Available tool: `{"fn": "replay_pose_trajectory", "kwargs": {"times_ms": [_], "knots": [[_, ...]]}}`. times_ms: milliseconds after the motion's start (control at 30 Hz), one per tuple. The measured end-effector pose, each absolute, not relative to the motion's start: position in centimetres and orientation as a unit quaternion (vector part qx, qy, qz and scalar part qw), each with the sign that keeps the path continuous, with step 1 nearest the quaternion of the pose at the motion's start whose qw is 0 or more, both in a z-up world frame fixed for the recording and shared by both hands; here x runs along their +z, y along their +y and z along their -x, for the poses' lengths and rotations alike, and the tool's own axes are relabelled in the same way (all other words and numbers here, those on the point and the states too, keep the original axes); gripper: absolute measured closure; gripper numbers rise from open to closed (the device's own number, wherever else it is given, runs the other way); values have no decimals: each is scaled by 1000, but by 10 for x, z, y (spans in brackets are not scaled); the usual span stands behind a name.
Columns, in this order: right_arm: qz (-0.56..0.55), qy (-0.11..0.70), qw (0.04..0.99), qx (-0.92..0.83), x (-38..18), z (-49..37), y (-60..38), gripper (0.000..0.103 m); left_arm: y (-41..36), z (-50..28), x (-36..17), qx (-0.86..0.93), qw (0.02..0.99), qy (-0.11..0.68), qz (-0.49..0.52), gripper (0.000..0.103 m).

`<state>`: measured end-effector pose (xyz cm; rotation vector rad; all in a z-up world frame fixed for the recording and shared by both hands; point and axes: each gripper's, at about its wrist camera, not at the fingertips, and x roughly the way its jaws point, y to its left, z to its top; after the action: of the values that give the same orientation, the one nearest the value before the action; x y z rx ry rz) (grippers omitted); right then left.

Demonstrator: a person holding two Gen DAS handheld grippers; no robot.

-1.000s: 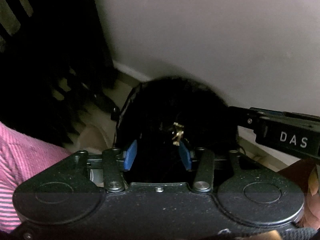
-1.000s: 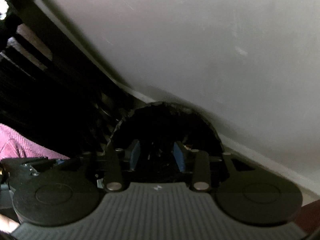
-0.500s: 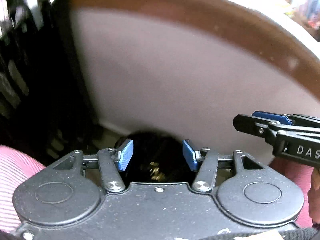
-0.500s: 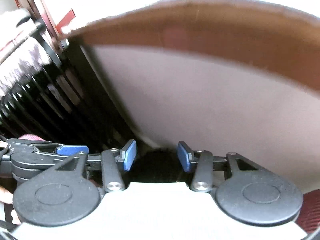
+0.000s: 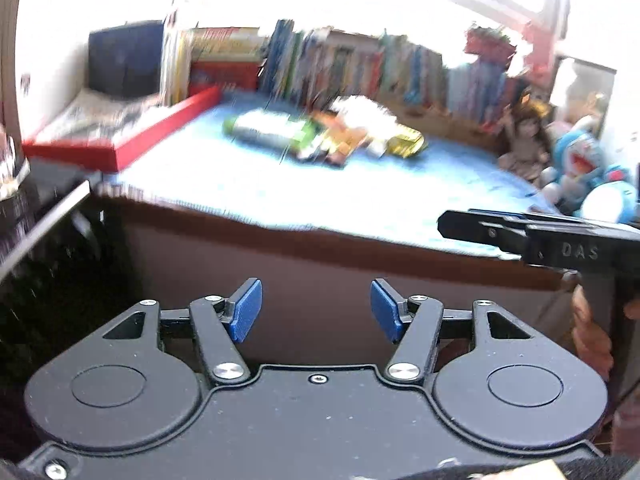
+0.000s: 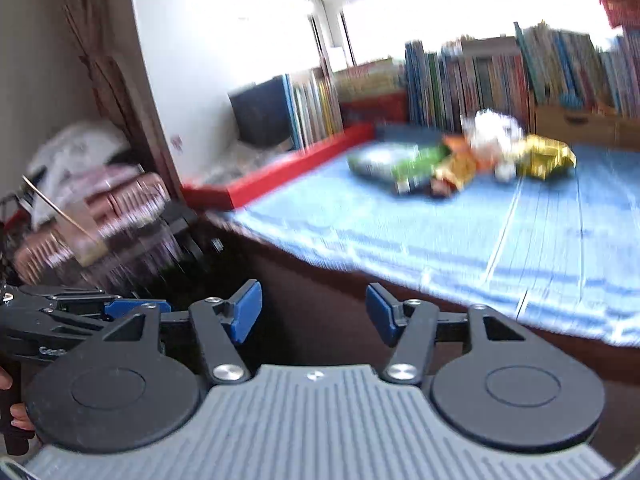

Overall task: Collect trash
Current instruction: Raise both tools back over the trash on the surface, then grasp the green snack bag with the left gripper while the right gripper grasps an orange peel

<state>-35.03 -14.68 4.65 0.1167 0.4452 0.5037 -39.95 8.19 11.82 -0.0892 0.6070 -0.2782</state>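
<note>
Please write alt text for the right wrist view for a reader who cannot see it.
The right gripper is open and empty, facing a blue mat where a blurred pile of wrappers lies. A row of books stands behind it under a bright window, and the left gripper shows at the left edge.

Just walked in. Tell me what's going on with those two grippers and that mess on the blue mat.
A person holds both handheld grippers low in front of the platform edge. The left gripper and right gripper have their jaws open and hold nothing. The trash is uncollected: a green-and-white packet, a gold wrapper and crumpled white paper lie clustered on the blue mat, near the row of books.
</note>
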Motion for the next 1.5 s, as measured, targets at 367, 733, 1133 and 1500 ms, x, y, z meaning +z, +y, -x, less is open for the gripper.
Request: {"fn": "replay_pose_trajectory", "kwargs": {"times_ms": [367,733,1133,1500], "knots": [[-48,131,963,232,107,373,-162,20,63,445,205,-119,966,231,-9,21],[-60,154,977,136,62,307,-176,12,62,305,133,-77,954,288,3,19],[-69,175,979,79,47,202,-187,2,35,141,111,-72,950,305,-5,18],[-122,198,972,33,34,100,-217,2,23,23,84,-57,949,310,6,16]]}}
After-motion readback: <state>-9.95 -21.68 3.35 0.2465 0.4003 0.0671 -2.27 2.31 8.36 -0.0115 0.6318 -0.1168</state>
